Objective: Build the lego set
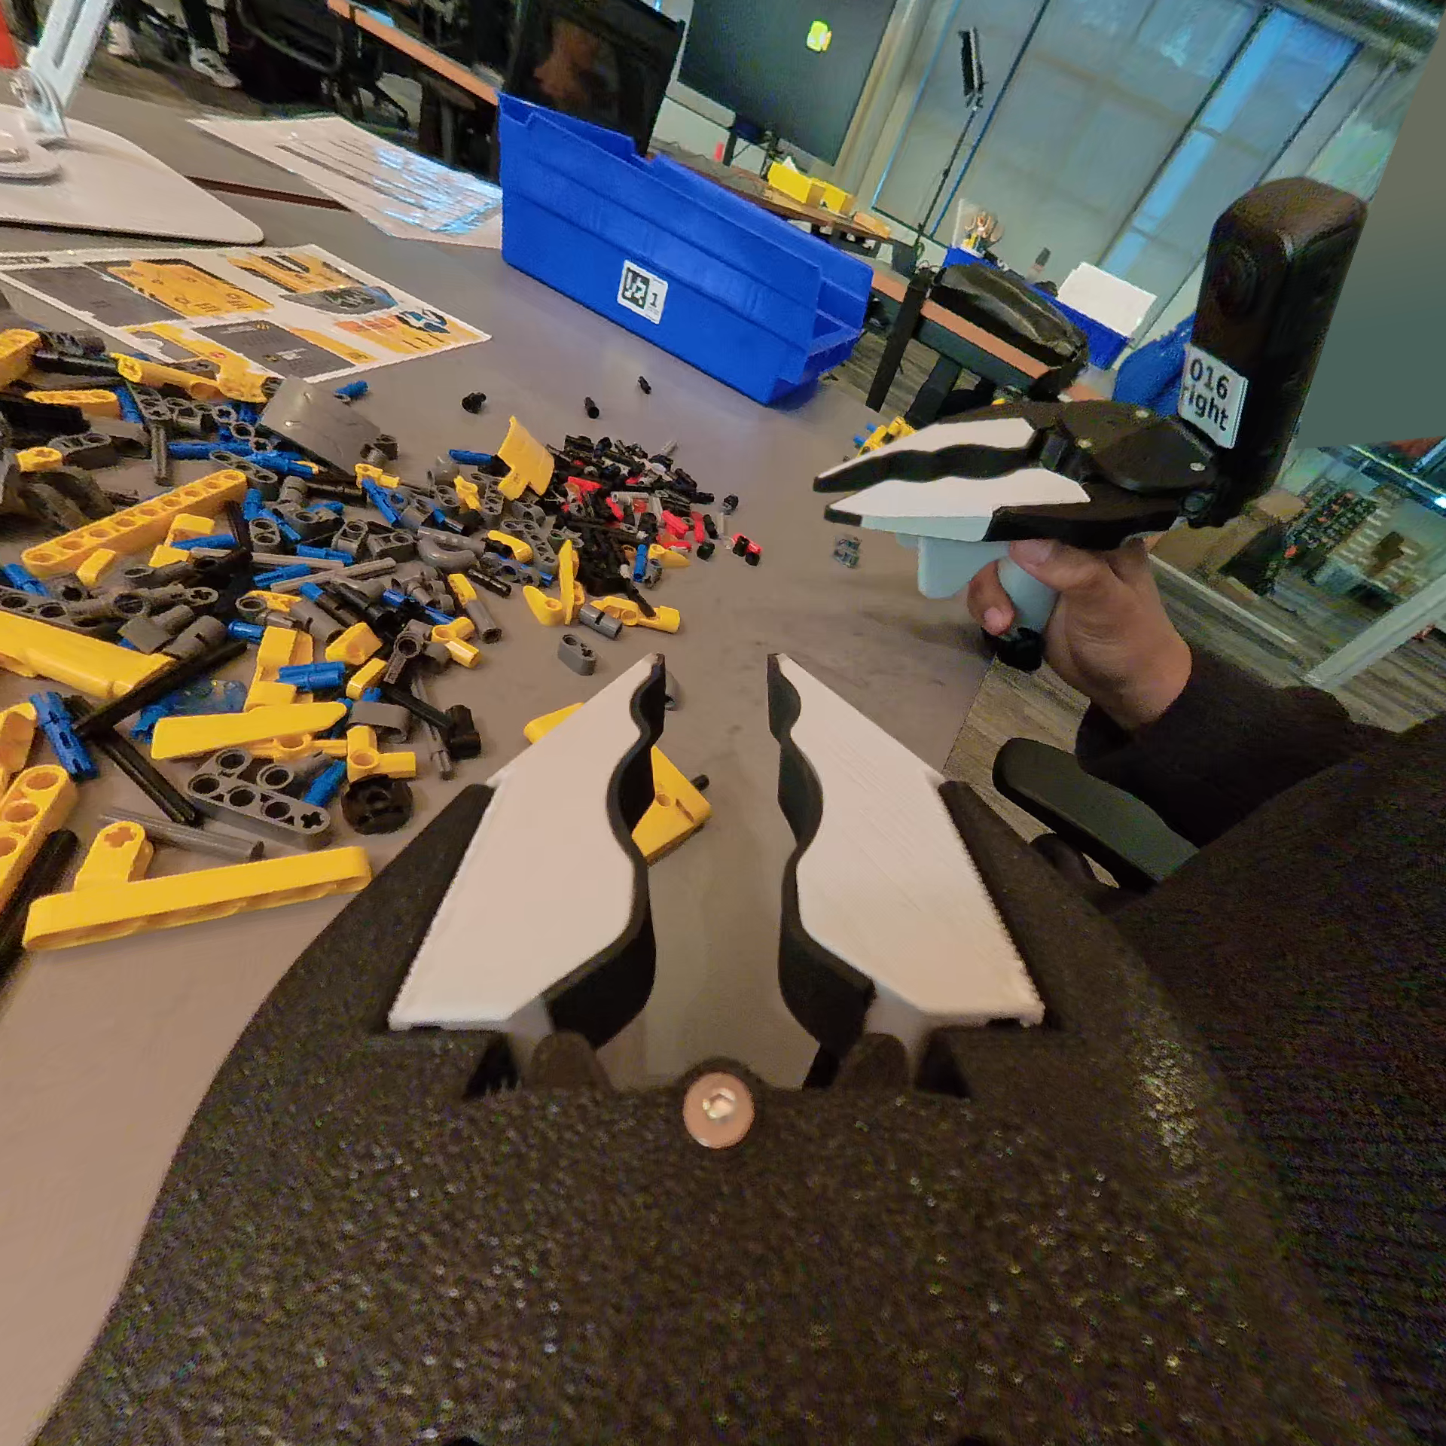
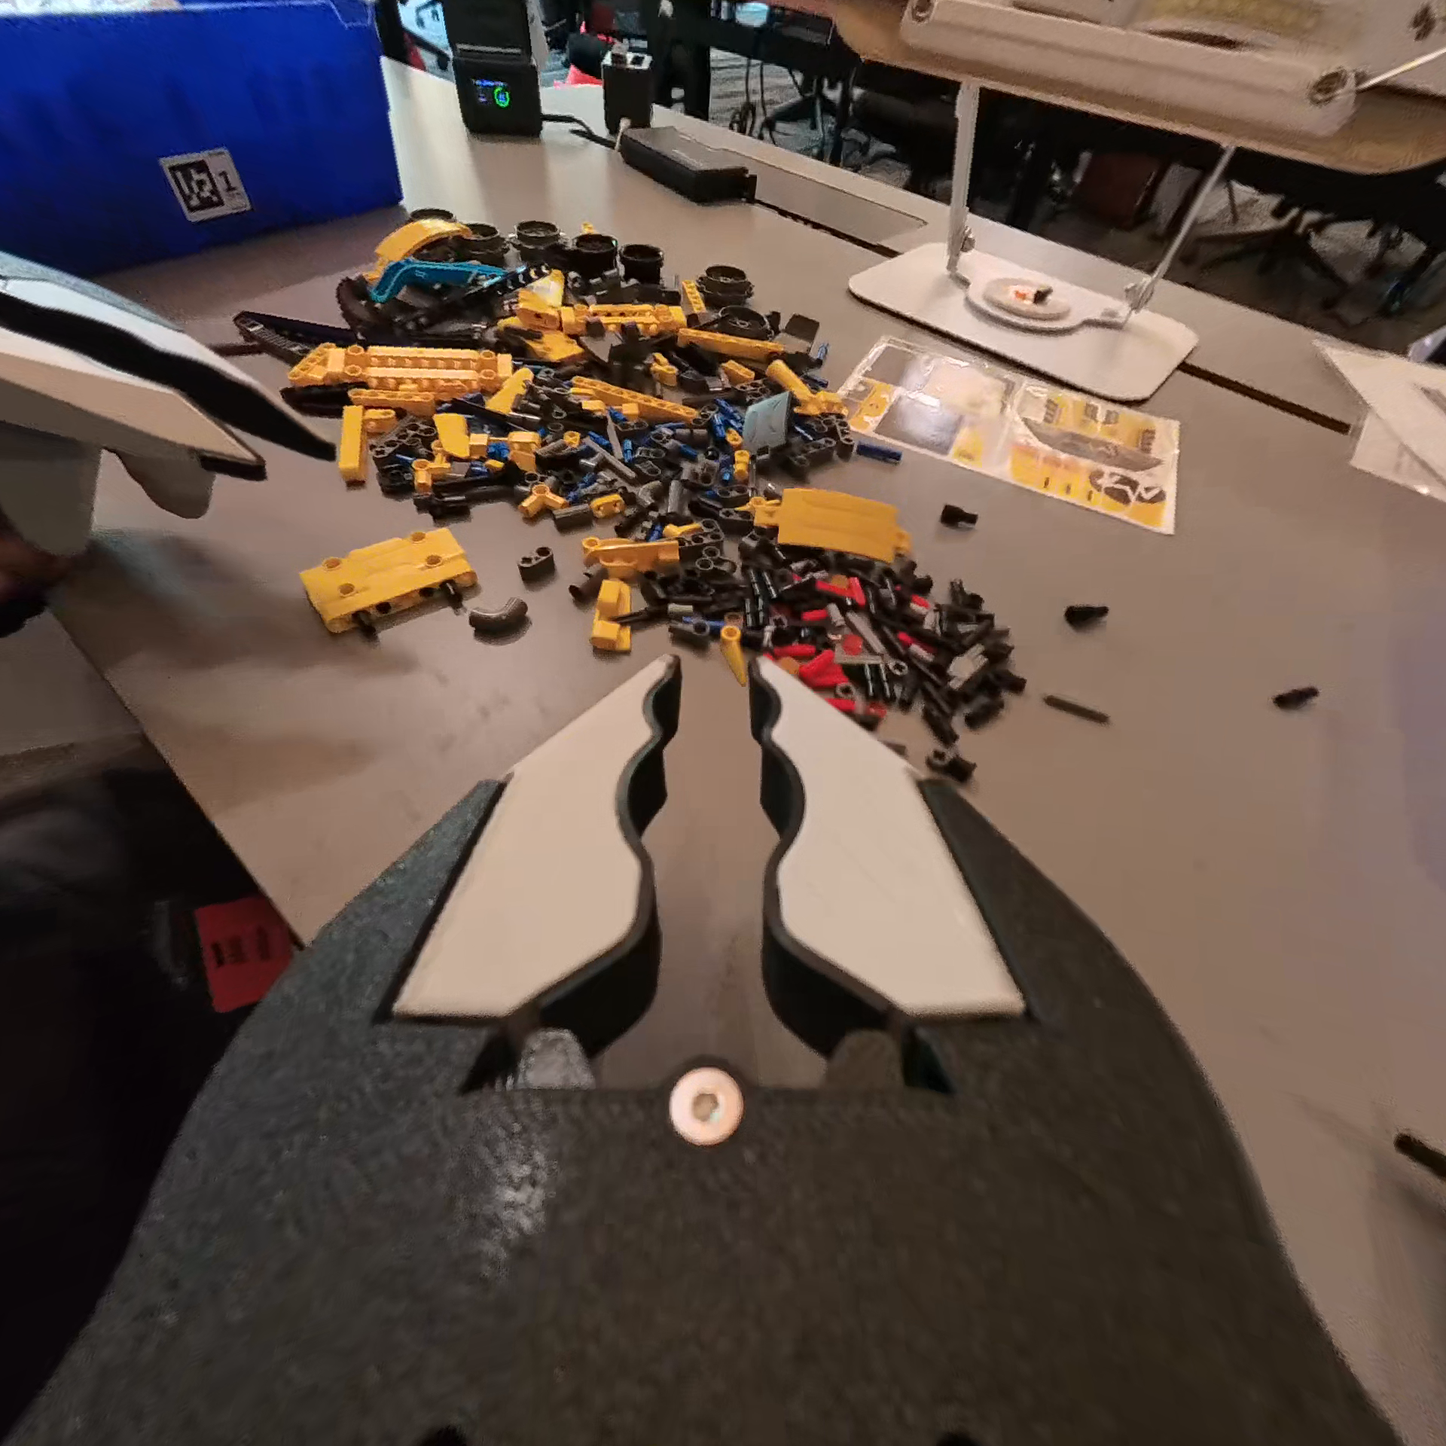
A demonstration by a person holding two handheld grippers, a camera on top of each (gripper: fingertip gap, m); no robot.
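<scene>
The left claw (image 1: pixel 716 665) was seen held above the grey bench (image 1: pixel 821 626) with its jaws apart and nothing between them. A yellow angled piece (image 1: pixel 673 806) lay on the bench directly beneath its left finger, partly hidden by it, and a small grey connector (image 1: pixel 577 653) lay just beyond and to the left of the tips. The main spread of building pieces (image 1: pixel 313 563), yellow, blue, grey, black and red, was found to the left of and ahead of this claw.

The right claw (image 2: pixel 714 673) was likewise held over the bench, its jaws parted by a narrower gap and empty. Just past its tips a small yellow tapered piece (image 2: pixel 732 649) lay with its long axis running roughly away from the claw, and a cluster of red and black pins (image 2: pixel 876 649) sat just ahead and to the right. A yellow block with holes (image 2: pixel 389 575) and a grey curved elbow (image 2: pixel 498 614) lay farther off to the left, nearer the left claw's side.

A blue bin (image 1: pixel 673 266) was set at the back of the bench, and a printed sheet (image 1: pixel 258 313) lay flat beside the pile. In the left wrist view the right claw (image 1: pixel 825 497) was seen held by a hand (image 1: pixel 1095 618), raised above the bench edge and pointing toward the pile.
</scene>
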